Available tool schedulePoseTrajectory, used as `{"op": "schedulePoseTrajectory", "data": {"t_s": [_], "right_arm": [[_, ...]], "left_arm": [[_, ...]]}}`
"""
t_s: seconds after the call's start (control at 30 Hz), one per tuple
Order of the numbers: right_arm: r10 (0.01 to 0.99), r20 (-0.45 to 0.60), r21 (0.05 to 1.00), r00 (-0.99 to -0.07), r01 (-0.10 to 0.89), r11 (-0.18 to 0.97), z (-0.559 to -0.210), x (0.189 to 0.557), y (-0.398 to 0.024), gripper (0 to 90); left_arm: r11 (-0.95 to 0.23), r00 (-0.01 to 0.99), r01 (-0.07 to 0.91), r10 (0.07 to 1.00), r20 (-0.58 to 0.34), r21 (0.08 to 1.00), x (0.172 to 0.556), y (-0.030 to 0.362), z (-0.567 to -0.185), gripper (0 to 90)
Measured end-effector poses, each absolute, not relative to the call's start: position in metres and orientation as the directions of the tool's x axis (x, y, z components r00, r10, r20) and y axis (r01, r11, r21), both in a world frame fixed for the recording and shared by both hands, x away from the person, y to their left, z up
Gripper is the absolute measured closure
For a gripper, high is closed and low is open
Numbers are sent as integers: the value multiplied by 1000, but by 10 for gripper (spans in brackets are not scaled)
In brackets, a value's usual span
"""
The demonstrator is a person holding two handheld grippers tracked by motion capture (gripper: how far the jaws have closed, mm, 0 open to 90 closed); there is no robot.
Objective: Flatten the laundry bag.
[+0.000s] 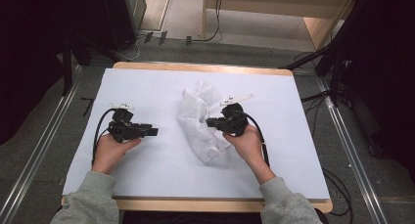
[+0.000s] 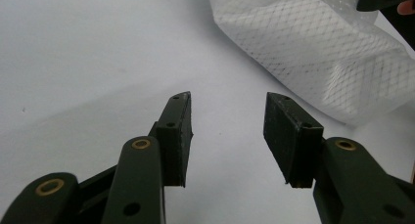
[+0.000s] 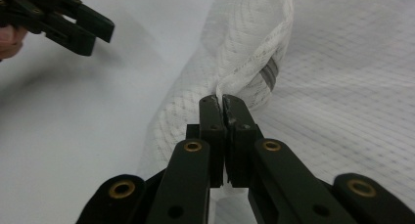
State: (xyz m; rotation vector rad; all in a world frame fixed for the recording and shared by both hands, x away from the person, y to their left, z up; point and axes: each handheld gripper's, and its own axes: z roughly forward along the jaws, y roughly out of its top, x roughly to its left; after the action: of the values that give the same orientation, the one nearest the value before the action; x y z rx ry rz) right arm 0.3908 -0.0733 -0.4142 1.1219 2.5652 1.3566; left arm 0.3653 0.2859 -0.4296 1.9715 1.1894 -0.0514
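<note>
So I've got the white sheet-covered table point(image 1: 147, 87) under me, and the white mesh bag point(image 1: 203, 126) is crumpled up mid-table. My right gripper point(image 1: 211, 122) is pinched tight on a fold of its edge. My left gripper point(image 1: 152, 131) sits well apart, jaws spread with nothing in them.

Crumpled white mesh bag point(image 1: 201, 126) lies mid-table.

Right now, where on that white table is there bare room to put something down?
The far left corner of the table is bare, and so is the near strip between the two sleeves. The right side past the right gripper is free too. The middle is crowded: the white mesh bag lies there, pinched by that gripper, with the left gripper beside it.
</note>
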Motion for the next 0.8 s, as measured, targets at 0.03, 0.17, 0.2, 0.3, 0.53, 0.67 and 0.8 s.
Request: {"op": "schedulePoseTrajectory", "data": {"t_s": [0.03, 0.17, 0.2, 0.3, 0.53, 0.67, 0.8], "right_arm": [[601, 286, 736, -746, 573, 361, -413, 390, -70, 899], [567, 299, 739, -768, 562, 371, -413, 388, -53, 899], [557, 297, 740, -775, 556, 379, -414, 388, -47, 899], [538, 299, 738, -788, 549, 393, -414, 387, -35, 899], [497, 309, 730, -811, 537, 422, -419, 389, -1, 899], [480, 318, 723, -818, 537, 434, -425, 390, 18, 899], [467, 322, 710, -823, 536, 456, -434, 391, 32, 897]], "left_arm": [[-223, 555, 753, 720, -417, 619, 365, 286, -429, 544], [-223, 557, 750, 721, -413, 623, 365, 288, -428, 544], [-218, 554, 752, 721, -416, 622, 364, 288, -428, 544], [-213, 552, 751, 721, -419, 625, 364, 290, -427, 544], [-202, 540, 750, 737, -407, 630, 361, 297, -424, 542], [-199, 530, 752, 749, -397, 628, 359, 303, -424, 540], [-200, 521, 756, 760, -389, 623, 358, 308, -425, 537]]}}
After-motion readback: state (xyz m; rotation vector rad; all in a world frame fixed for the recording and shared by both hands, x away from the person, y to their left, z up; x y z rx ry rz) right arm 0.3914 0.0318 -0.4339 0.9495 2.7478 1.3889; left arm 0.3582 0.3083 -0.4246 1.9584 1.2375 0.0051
